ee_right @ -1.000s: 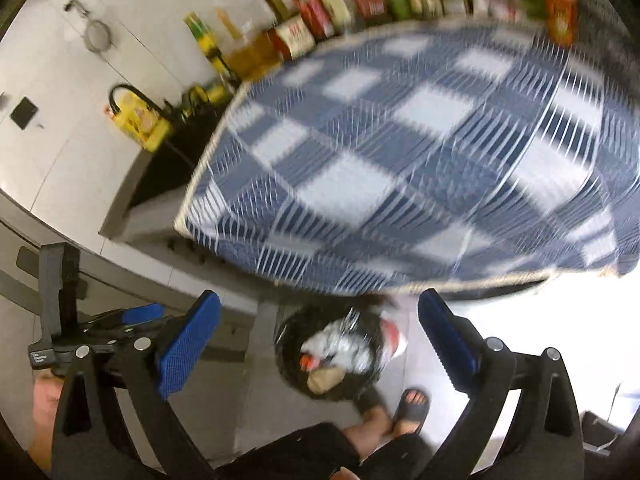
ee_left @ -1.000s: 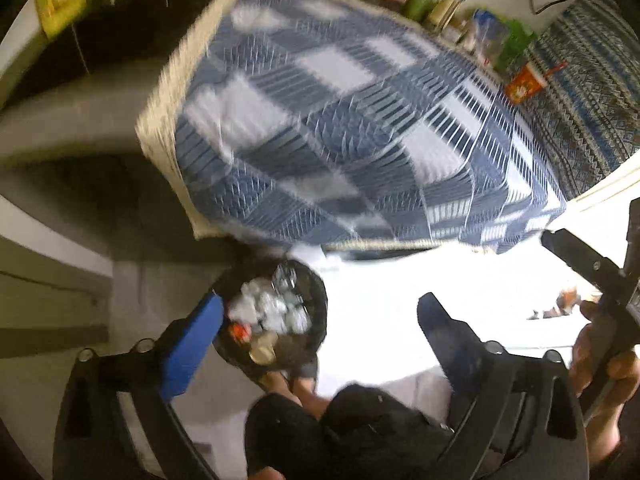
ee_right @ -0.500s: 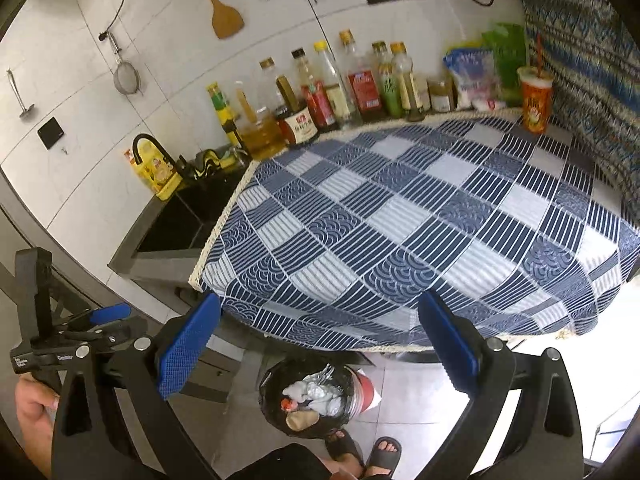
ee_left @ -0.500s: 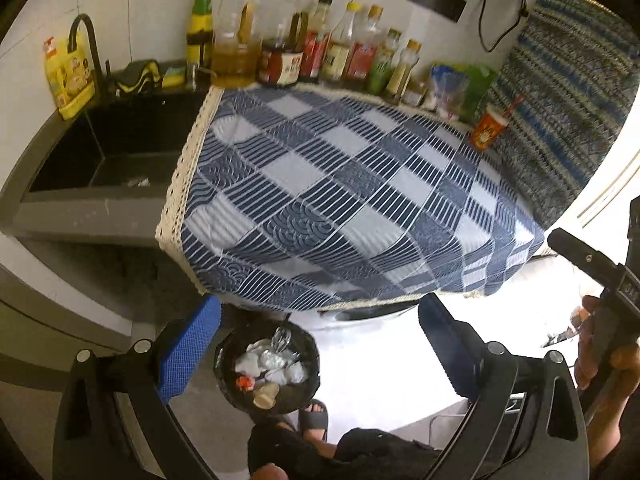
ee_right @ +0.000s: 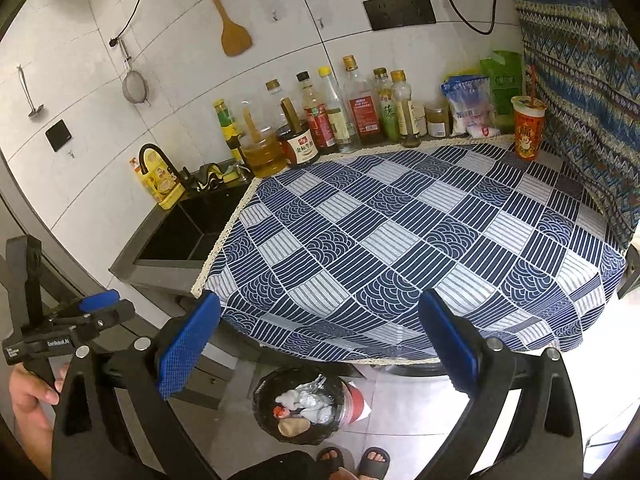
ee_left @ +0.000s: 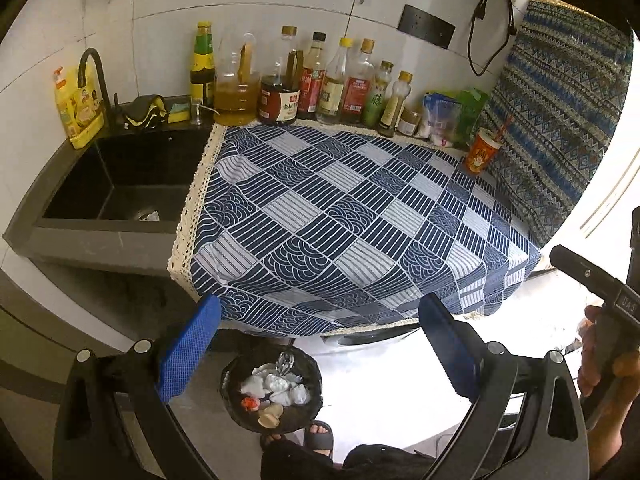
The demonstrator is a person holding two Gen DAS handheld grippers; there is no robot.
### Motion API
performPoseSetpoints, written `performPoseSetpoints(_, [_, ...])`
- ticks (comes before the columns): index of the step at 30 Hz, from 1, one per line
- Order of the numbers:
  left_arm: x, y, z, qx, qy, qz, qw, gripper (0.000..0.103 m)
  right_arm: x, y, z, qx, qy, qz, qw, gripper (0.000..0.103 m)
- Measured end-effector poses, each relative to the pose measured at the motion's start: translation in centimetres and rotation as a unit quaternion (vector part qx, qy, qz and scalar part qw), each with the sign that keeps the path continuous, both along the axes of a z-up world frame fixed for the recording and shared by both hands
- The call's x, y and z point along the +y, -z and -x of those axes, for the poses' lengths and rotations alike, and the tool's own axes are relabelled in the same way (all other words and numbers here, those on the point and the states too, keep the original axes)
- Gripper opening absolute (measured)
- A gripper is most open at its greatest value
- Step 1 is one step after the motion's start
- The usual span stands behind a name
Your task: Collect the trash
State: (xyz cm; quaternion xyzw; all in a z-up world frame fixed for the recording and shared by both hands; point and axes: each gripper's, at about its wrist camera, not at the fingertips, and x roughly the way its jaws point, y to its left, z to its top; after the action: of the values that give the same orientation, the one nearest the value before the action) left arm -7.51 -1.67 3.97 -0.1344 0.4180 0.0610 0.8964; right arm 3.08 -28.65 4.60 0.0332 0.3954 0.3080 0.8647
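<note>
On the floor, under the front edge of the counter [ee_left: 120, 240], stands a black bin [ee_left: 272, 390]. From the left wrist view, trash [ee_left: 276, 386] lies inside it: white crumpled paper, a small red bit and a tan round piece. The left gripper [ee_left: 316, 344] hangs high over the bin with its jaws spread wide, and nothing is between the blue pads [ee_left: 188, 344]. A blue checked cloth [ee_left: 344, 216] covers the counter, and its top is bare. At the back, along the wall, is a row of bottles [ee_left: 320, 80]. An orange cup [ee_left: 482, 152] with a straw stands at the far right corner, near some bags. A dark sink [ee_left: 120, 184] sits to the left of the cloth, with a black tap [ee_left: 94, 76] and a yellow soap bottle [ee_left: 76, 112] beside it. At the right edge, a hand [ee_left: 604, 360] holds the handle of the other gripper. Toes in sandals [ee_left: 316, 436] show just beside the bin.

From the right wrist view, the right gripper [ee_right: 320, 340] is also up above the bin [ee_right: 300, 404], jaws spread wide and holding nothing. The trash [ee_right: 306, 402] is in the bin, close to the person's feet [ee_right: 352, 460]. The cloth [ee_right: 420, 240] and the cup [ee_right: 529, 128] show again. A wooden spatula [ee_right: 234, 32] and a strainer [ee_right: 134, 84] hang on the white wall. At the left edge, a hand [ee_right: 28, 388] grips the left tool's handle.
</note>
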Motion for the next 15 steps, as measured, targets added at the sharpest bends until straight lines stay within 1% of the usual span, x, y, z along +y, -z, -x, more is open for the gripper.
performPoseSetpoints(2, [0.11,-0.29,0.05,-0.003,-0.003,-0.005,1.0,0.096,0.0,-0.17,0.12,-0.003,-0.001,0.005,1.0,0.098])
performPoseSetpoints(6, [0.28,-0.45,-0.01,-0.005,-0.005,-0.003,1.0,0.096,0.15,-0.12,0.19,-0.005,-0.004,0.012,1.0,0.098])
performPoseSetpoints(15, [0.15,-0.55,-0.3,-0.003,0.004,-0.004,1.0,0.096,0.41,0.43,-0.19,0.001,-0.003,0.02,1.0,0.098])
